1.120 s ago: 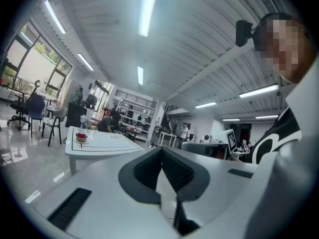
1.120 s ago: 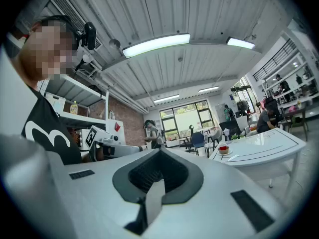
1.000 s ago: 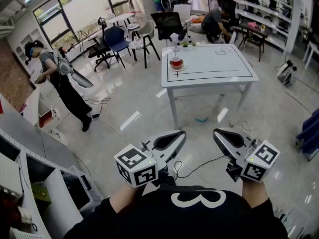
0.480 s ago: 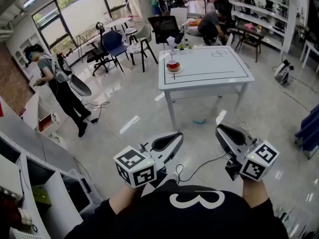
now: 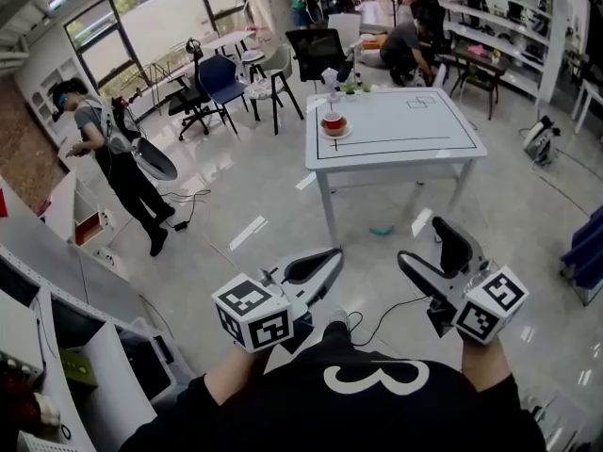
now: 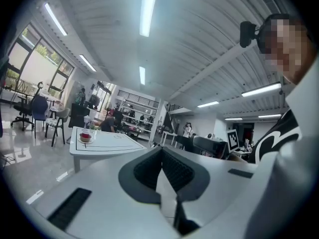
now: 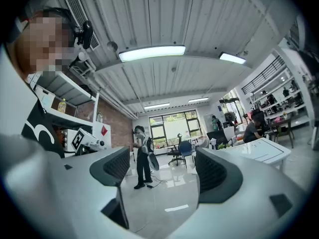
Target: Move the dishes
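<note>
A red bowl on a white plate stands near the far left corner of a white table across the room; the same dish shows small in the left gripper view. Both grippers are held low in front of the person's body, far from the table. My left gripper is shut with nothing in it, its pads meeting in the left gripper view. My right gripper is open and empty; between its fingers I see bare floor.
Office chairs stand beyond the table's left side. A person stands at the left by a low shelf unit. Cables lie on the glossy floor in front of me. Small bottles sit at the table's far edge.
The right gripper's jaws have parted; they were together before. The left gripper stays shut. The head view has shifted slightly.
</note>
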{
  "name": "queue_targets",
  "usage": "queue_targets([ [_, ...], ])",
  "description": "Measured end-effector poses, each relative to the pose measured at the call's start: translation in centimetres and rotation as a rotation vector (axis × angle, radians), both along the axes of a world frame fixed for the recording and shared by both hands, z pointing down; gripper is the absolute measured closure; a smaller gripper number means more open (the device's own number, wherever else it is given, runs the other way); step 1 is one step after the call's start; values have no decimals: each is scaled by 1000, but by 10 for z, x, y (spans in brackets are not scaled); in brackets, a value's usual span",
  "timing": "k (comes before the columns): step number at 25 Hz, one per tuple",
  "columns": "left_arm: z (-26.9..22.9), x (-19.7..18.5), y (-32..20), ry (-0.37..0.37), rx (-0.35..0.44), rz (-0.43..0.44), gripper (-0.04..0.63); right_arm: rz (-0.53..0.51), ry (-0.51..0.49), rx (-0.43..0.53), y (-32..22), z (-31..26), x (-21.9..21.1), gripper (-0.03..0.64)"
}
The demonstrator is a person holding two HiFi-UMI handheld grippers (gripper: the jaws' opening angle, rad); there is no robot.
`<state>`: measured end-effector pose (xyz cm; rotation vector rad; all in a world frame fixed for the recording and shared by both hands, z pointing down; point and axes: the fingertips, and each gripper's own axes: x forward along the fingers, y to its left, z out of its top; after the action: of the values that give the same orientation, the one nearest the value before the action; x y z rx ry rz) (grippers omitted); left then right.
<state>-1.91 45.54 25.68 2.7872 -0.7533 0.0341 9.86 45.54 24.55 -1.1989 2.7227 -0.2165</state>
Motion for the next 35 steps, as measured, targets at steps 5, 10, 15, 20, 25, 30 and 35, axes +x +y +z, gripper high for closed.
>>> queue_targets([
  [5, 10, 0, -26, 23, -19, 0, 592, 24, 27, -40, -24, 16, 7, 209],
  [10, 26, -8, -63, 35, -46, -16, 592, 33, 48, -70, -60, 30, 8, 210],
  [15, 45, -13, -110, 22, -54, -24, 592, 45, 55, -113, -106, 50, 8, 216],
  [20, 62, -13, -172, 17, -77, -10, 592, 71, 40, -153, -166, 65, 10, 225],
  [25, 74, -12, -262, 22, -106, 7, 592, 95, 45, -205, -244, 76, 12, 230],
  [30, 87, -14, -368, 17, -153, 18, 592, 125, 41, -259, -343, 81, 12, 241],
  [35, 87, -18, -457, 17, -173, 20, 592, 111, 38, -293, -439, 80, -4, 261],
])
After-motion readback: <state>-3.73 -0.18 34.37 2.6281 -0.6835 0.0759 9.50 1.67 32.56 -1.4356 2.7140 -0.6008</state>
